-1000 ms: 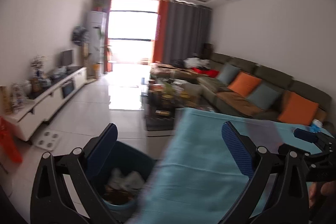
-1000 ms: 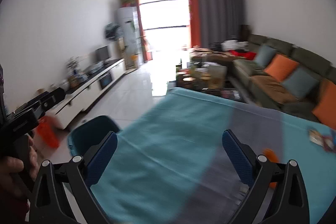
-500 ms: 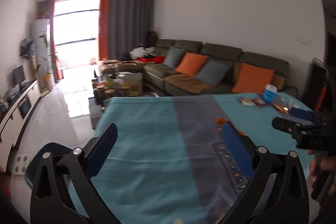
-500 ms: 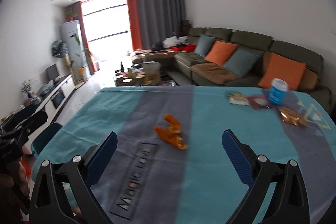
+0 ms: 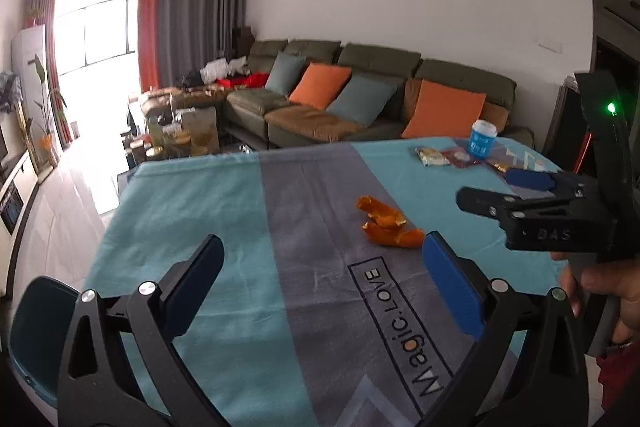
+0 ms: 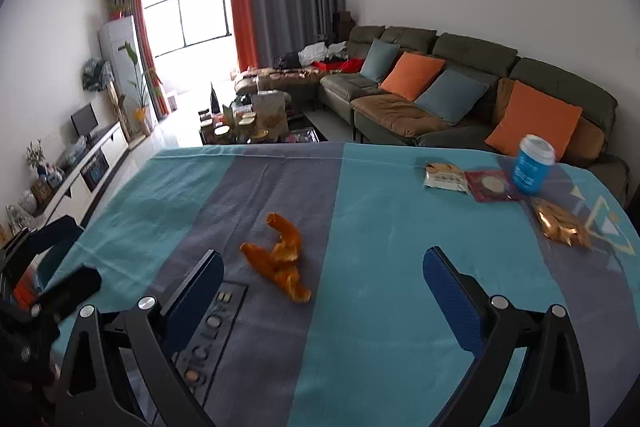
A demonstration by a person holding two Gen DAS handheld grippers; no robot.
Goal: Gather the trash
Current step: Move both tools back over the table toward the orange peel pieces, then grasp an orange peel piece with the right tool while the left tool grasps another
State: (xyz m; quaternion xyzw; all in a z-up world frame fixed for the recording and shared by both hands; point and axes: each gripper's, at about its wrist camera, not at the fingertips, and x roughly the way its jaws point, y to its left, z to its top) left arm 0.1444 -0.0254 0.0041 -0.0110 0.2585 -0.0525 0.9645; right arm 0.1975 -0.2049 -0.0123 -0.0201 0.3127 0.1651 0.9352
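Note:
Orange peel [image 5: 386, 225] lies on the teal and grey tablecloth [image 5: 224, 219]; it also shows in the right wrist view [image 6: 282, 259]. Further right lie a snack packet [image 6: 446, 178], a red packet [image 6: 494, 186], a blue cup [image 6: 532, 169] and a gold wrapper [image 6: 560, 223]. My left gripper [image 5: 324, 283] is open and empty above the near part of the table. My right gripper [image 6: 324, 291] is open and empty, with the peel just ahead of its left finger. The right gripper also appears in the left wrist view [image 5: 520, 193].
A dark teal trash bin [image 5: 36, 331] stands on the floor at the table's left edge. A sofa [image 6: 460, 99] with orange and blue cushions runs behind the table. A cluttered coffee table [image 6: 248, 123] and a TV cabinet [image 6: 80, 175] lie beyond.
Both grippers have swung right from the bin side to face the table. The orange peel and the packets have come into view. Both stay open.

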